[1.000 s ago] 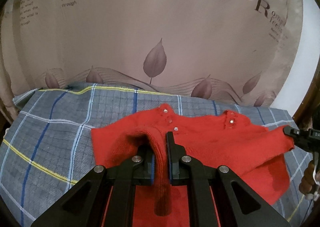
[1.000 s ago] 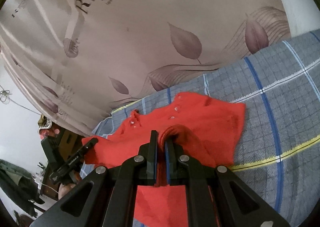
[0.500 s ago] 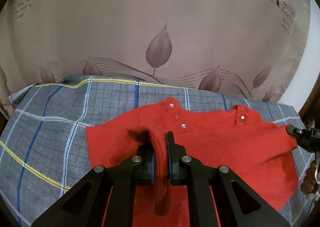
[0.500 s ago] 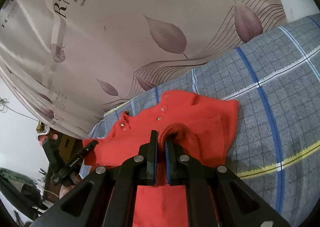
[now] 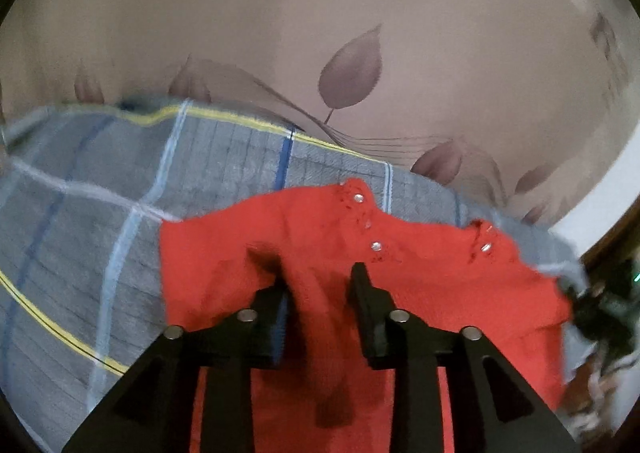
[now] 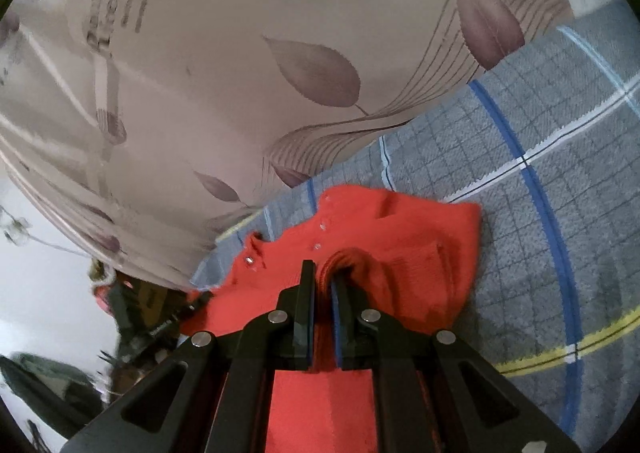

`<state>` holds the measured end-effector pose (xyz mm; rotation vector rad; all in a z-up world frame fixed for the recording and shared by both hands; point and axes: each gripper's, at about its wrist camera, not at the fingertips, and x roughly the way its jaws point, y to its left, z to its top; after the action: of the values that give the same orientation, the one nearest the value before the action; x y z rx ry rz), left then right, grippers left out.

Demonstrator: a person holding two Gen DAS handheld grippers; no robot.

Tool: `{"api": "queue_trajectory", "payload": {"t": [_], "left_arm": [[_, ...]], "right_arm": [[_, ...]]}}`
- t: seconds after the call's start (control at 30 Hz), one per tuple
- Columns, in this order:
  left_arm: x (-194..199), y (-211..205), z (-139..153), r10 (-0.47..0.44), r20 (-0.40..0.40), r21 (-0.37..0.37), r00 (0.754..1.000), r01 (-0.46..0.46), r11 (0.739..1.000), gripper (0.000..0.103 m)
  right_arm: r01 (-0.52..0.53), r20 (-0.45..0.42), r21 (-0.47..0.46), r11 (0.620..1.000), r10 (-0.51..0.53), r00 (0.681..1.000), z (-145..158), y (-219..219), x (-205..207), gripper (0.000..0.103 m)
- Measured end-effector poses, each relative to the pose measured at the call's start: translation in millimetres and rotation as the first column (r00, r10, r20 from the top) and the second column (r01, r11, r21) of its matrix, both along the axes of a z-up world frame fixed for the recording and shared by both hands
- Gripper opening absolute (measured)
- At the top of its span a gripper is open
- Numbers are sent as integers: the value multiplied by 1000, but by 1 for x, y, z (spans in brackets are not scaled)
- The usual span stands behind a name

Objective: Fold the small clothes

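Left hand-held gripper (image 5: 318,295) tilted down, jaws just opening around red sweater (image 5: 420,273) fold | right hand-held gripper (image 6: 323,293) clamps sweater

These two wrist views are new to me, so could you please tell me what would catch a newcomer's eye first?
The bright red sweater stands out, lying on a grey checked blanket in front of a beige curtain printed with leaves. The left gripper has just been opening, a fold of the sweater between its jaws with a gap beside it. The right gripper is shut on another fold.
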<state>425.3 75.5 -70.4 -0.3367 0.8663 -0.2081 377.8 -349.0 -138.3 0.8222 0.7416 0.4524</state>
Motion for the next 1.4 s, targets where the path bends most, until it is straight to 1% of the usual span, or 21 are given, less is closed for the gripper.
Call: {"api": "queue_trajectory", "payload": {"t": [0.1,0.2,0.27,0.33,0.4,0.47,0.53,0.57,0.63,0.73,0.83,0.93,0.97,1.07,1.13,1.2,1.27,1.3,1.33,1.37,1.4], "left_arm": [[5,16,-2,32,-16,-147,999,-34,989,35],[11,29,-5,69,-36,-238,997,-76,968,36],[16,36,-8,104,-47,-269,993,-113,956,37],[21,45,-10,151,-51,-276,987,-159,948,38],[25,52,-11,183,-47,-282,982,-189,941,40],[25,57,-11,205,-57,-283,977,-213,935,41],[21,61,-10,214,-45,-291,976,-218,932,41],[16,61,-9,213,-36,-277,976,-215,937,42],[5,60,-7,188,-21,-225,982,-187,956,42],[-21,58,-9,90,-15,-185,996,-91,978,42],[-52,60,-15,2,-11,-131,1000,-4,991,43],[-83,69,-22,-36,1,-111,999,36,993,43],[-91,73,-24,-44,4,-121,999,44,992,43],[-106,80,-31,-77,5,-177,997,77,981,43],[-112,78,-34,-125,3,-194,992,123,973,43],[-117,71,-34,-154,18,-157,988,155,975,43],[-121,67,-33,-179,36,-156,983,182,971,42],[-122,65,-33,-193,42,-163,980,197,967,42],[-122,62,-34,-206,33,-157,978,209,965,42],[-122,61,-35,-213,23,-153,977,214,965,39],[-119,56,-38,-229,0,-151,974,226,962,33]], "right_arm": [[32,3,88,996,-32,999,-6,-10,6,10],[65,-21,178,982,-62,998,-16,-19,12,13],[102,-34,223,969,-97,995,-23,-26,13,19],[145,-42,249,958,-138,989,-27,-35,11,31],[175,-48,287,942,-168,985,-31,-44,10,35],[186,-50,284,940,-180,982,-32,-48,7,36],[180,-44,259,949,-175,984,-28,-48,3,36],[174,-36,234,956,-171,985,-26,-49,-2,37],[155,-28,178,972,-153,988,-20,-46,-12,44],[91,-16,64,994,-90,996,-10,-38,-39,48],[30,-18,-36,999,-31,999,-6,-25,-67,49],[-37,-27,-142,989,34,999,-4,-9,-93,49],[-57,-29,-210,976,52,998,-2,0,-101,49],[-105,-43,-312,944,96,994,-4,19,-109,49],[-111,-50,-329,938,100,994,-6,23,-110,49],[-118,-51,-321,940,107,993,-11,22,-111,49],[-120,-52,-311,943,110,993,-12,23,-111,48],[-124,-49,-308,943,115,992,-11,24,-110,42],[-129,-42,-308,943,122,992,-10,24,-112,31],[-133,-41,-309,942,127,991,-10,25,-112,26],[-144,-48,-305,942,136,990,-11,26,-112,20]]}}
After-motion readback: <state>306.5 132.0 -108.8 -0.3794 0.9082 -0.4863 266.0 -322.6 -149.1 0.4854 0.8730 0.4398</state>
